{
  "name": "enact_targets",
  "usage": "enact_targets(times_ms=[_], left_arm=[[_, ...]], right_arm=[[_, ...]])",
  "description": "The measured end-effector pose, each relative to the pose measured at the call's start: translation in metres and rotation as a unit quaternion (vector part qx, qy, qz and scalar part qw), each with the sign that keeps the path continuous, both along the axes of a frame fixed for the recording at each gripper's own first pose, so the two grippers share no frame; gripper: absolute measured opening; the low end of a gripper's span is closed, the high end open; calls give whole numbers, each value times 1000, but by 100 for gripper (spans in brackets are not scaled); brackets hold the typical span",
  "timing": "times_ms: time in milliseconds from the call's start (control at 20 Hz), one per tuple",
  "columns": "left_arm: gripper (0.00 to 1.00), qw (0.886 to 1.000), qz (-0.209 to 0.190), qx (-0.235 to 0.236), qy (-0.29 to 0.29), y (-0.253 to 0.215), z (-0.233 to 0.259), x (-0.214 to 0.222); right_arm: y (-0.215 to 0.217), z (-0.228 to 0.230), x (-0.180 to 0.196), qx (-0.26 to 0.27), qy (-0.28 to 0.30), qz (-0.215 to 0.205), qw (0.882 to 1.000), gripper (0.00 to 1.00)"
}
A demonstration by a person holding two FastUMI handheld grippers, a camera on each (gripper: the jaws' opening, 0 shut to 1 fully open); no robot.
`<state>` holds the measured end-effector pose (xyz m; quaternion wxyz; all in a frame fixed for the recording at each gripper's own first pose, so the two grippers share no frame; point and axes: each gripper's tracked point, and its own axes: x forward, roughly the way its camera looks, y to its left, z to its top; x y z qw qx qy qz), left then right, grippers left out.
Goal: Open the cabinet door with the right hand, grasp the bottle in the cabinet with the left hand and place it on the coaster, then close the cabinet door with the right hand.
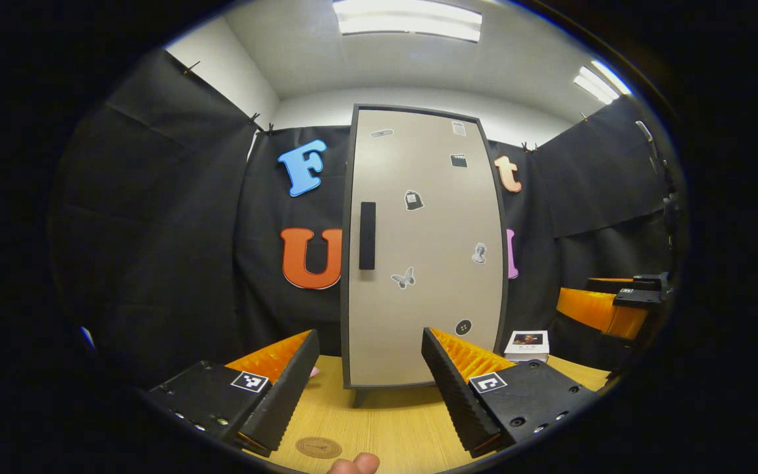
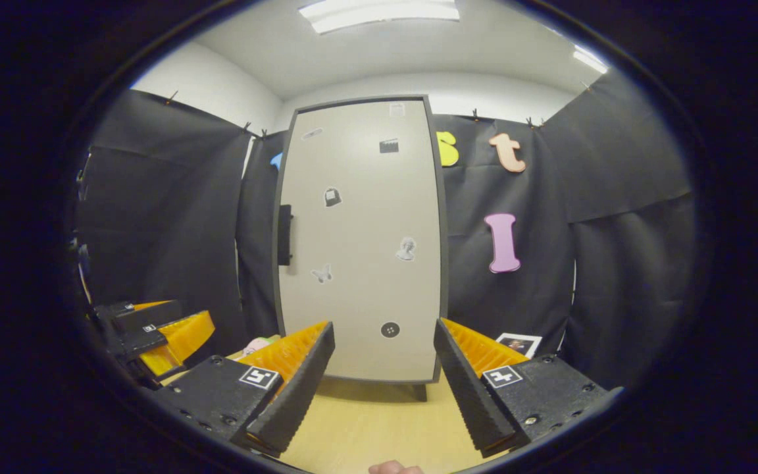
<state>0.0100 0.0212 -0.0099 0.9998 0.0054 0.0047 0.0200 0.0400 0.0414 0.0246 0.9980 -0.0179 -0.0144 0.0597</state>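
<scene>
Straight ahead of the right hand-held gripper (image 2: 384, 359), the cabinet (image 2: 359, 243) is seen standing on the worktop (image 2: 366, 421) with its door fully closed. The dark handle (image 2: 284, 234) is mounted on the door's left edge, above and to the left of this gripper's fingers. The jaws are spread wide and nothing is held between them. The left hand-held gripper (image 1: 370, 368) is likewise held wide open and empty, well short of the cabinet, with the handle (image 1: 367, 236) showing just above its left finger. The other gripper (image 1: 606, 306) is visible far off to its right.

The bottle cannot be seen; it is presumed to be behind the closed door. The coaster (image 1: 318, 447) lies on the worktop just below and between the left gripper's fingers, close to the person's fingertip (image 1: 354, 465). A small white box (image 1: 528, 345) rests beside the cabinet's right foot.

The first step, opening the door, is judged to be not yet begun. For the next move, the right gripper needs to be carried forward, up and leftward until the handle sits between its fingers, then closed on it and swung outward. Room should be left for the door's arc, so the left gripper is best kept back until the opening is clear.
</scene>
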Motion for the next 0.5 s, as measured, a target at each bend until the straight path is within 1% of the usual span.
enact_targets(times_ms=[350, 500], left_arm=[[95, 1000, 2, -2, 0, 4, -1, 3], [95, 1000, -2, -3, 4, 3, -4, 1]], right_arm=[[6, 1, 11, 3, 4, 10, 1000, 96], [23, 16, 27, -6, -4, 34, 999, 98]])
